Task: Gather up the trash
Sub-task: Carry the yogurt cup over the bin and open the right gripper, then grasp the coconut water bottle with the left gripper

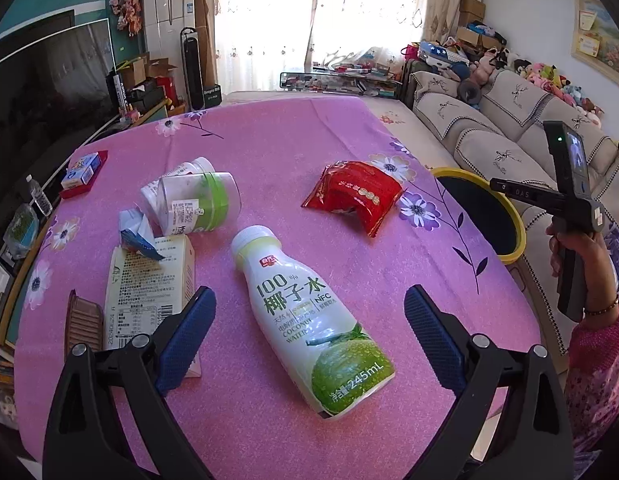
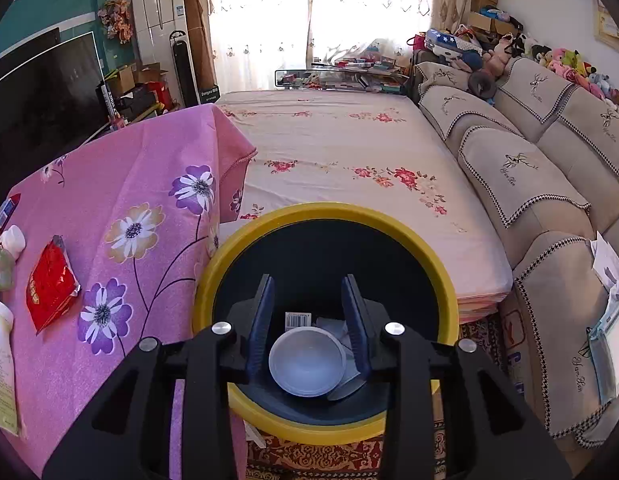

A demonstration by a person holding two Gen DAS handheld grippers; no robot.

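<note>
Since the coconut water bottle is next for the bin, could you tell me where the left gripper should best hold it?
Probably across the wide straight body of the white plastic coconut water bottle, coming down from above. It lies flat on the pink cloth, already between the open left gripper fingers; the neck is narrower.

Left view near table (image 1: 269, 152); right over bin (image 2: 325, 216)

Coconut water bottle (image 1: 309, 316) lies about mid-surface (image 1: 269, 148), closer to the near edge. Carton (image 1: 149, 300) sits to its left, jars (image 1: 193, 200) behind that, snack packet (image 1: 355, 196) toward the right edge. The bin (image 2: 325, 216) stands off the right edge, with a cup (image 2: 307, 362) in it.
</note>
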